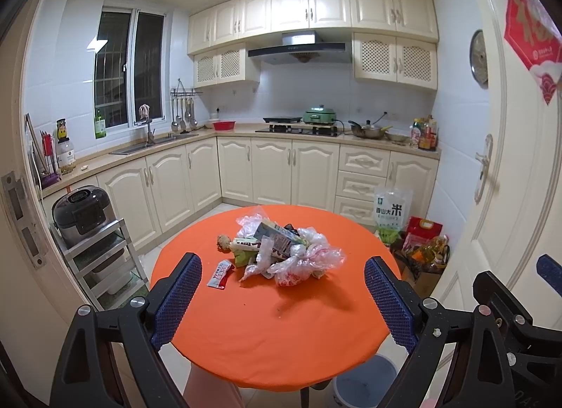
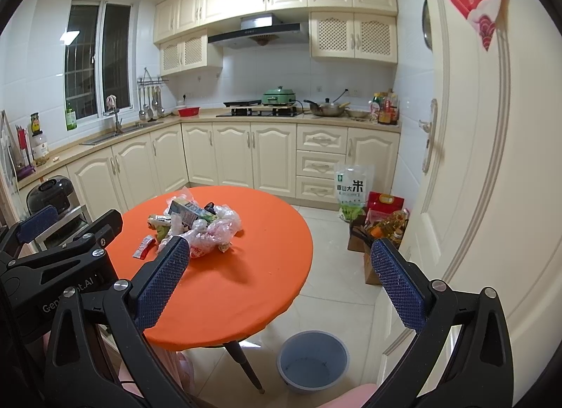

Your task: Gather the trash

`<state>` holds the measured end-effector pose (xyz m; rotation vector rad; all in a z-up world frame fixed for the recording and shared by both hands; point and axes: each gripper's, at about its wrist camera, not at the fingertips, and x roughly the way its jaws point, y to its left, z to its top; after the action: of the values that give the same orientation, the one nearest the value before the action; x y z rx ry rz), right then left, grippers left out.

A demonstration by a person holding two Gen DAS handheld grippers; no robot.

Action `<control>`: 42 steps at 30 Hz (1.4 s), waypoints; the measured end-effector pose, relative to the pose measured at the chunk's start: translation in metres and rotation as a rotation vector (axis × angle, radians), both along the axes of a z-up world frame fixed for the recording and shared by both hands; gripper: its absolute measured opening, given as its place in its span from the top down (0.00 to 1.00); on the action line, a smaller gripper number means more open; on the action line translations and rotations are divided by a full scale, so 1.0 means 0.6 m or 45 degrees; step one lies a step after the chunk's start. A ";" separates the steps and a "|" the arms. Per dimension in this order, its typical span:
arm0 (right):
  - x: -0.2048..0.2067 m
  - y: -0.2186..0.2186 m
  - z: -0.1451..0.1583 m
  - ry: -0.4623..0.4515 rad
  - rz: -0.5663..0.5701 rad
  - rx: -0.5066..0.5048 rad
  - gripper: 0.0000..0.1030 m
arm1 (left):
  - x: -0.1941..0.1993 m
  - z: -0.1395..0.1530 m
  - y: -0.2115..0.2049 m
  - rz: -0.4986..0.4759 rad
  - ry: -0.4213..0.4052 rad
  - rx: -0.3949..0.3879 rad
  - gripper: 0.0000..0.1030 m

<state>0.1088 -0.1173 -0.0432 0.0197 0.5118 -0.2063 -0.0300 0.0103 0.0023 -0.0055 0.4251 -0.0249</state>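
A pile of trash lies on the round orange table: crumpled clear plastic bags, a carton and wrappers. A small red sachet lies apart, to the left of the pile. A grey-blue bin stands on the floor by the table's near right side. My left gripper is open over the table's near half, short of the pile, holding nothing. My right gripper is open over the table's right edge, also holding nothing.
A metal rack with a rice cooker stands left of the table. Bags of rice and oil bottles crowd the floor by the white door. Cream cabinets and a countertop run along the far walls. Tiled floor lies between table and door.
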 end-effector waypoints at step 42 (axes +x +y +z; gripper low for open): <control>0.132 0.043 -0.065 0.264 -0.097 0.013 0.00 | 0.200 -0.057 0.077 -0.111 0.266 -0.030 0.11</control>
<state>0.1880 -0.0914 -0.0820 0.0281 0.7191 -0.2822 0.0899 0.0564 -0.0317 -0.0127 0.6341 -0.1158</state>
